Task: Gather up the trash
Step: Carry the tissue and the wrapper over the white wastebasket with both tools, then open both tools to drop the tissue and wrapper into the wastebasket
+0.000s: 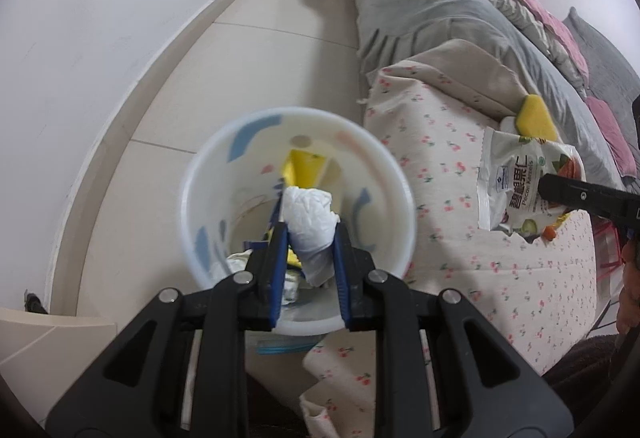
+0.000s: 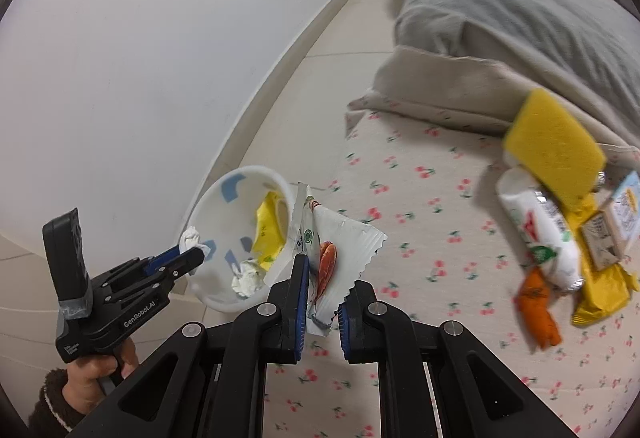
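Fingers of the left gripper (image 1: pixel 310 238) pinch a crumpled white tissue wad (image 1: pixel 310 222) over the open mouth of the white plastic trash bin (image 1: pixel 192 174), which stands on the floor against the bed's left edge. Blue-padded fingers of the right gripper (image 2: pixel 323 274) clamp a white pecan-kernel snack bag (image 2: pixel 340 238) above the cherry-print sheet (image 2: pixel 420 198) near that edge, just beside the bin. Well apart toward the sheet's right side lie a yellow sponge (image 2: pixel 554 146), a white wrapper roll (image 2: pixel 540 226), and orange and yellow packets (image 2: pixel 538 310).

Around one white trash bin (image 2: pixel 224 238) the count runs: two crumpled tissues, one held over its rim (image 1: pixel 310 226) and one lying inside (image 2: pixel 248 278), plus one yellow wrapper (image 2: pixel 270 228) inside. Just beside its rim is one pecan kernel packet (image 2: pixel 340 258). Well right of it lie one yellow sponge (image 2: pixel 554 150), one white tube-shaped packet (image 2: pixel 538 230), one orange wrapper (image 2: pixel 538 312) and two small cartons (image 2: pixel 600 244).
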Motion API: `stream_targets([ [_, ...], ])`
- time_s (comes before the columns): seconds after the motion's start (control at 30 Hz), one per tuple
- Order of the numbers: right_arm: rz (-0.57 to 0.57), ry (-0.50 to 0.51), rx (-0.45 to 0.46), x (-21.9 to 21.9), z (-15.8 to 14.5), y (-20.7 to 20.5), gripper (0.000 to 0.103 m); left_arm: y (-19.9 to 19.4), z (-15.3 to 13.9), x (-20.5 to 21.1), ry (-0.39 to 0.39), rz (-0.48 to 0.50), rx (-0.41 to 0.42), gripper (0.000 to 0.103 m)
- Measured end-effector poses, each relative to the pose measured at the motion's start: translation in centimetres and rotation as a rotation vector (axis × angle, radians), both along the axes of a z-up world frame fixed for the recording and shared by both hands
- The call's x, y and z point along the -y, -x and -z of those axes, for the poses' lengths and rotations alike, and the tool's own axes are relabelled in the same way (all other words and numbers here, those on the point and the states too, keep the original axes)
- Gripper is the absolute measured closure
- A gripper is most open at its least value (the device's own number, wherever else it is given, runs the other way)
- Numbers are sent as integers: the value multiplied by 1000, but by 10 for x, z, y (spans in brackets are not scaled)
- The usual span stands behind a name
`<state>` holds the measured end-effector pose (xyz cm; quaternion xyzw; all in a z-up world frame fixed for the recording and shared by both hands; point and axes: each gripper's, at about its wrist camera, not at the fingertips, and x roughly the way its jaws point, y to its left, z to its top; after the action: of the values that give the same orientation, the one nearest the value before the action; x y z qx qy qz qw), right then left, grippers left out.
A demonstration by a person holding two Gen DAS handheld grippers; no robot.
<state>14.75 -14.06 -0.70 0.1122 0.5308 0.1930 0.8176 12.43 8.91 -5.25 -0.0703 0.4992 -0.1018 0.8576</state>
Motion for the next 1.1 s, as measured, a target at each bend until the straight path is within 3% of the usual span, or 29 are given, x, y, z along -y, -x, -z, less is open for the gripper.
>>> stream_targets([
  [0.07,-12,-1,-8,-9,2,-2,90,0,2,-6,-26,-20,-3,75],
  [0.17,-27,-2,-15,-21,8,-5,89,2,1,-16,-44,-52,-8,57],
  [0.23,-38,-3,-22,-27,11,-6,89,4,-2,-23,-38,-80,-1,37],
  [0.33,-53,-3,-31,-38,17,-8,89,5,-7,-31,-46,-101,13,27],
  [0.57,-76,-6,-40,-56,25,-15,89,7,-15,-43,-116,-147,23,19],
  [0.83,-90,-46,-46,-68,34,-23,89,4,-18,-48,-115,-160,17,18],
  [0.87,-94,-51,-48,-69,34,-23,85,4,-18,-48,-113,-159,17,18],
  [0.93,-90,-69,-69,-69,36,-24,69,3,-20,-48,-107,-158,17,18],
  [1.0,-79,-93,-74,-65,35,-25,40,3,-21,-47,-102,-156,19,18],
  [1.1,-71,-95,-53,-61,29,-24,38,3,-21,-46,-99,-152,19,18],
])
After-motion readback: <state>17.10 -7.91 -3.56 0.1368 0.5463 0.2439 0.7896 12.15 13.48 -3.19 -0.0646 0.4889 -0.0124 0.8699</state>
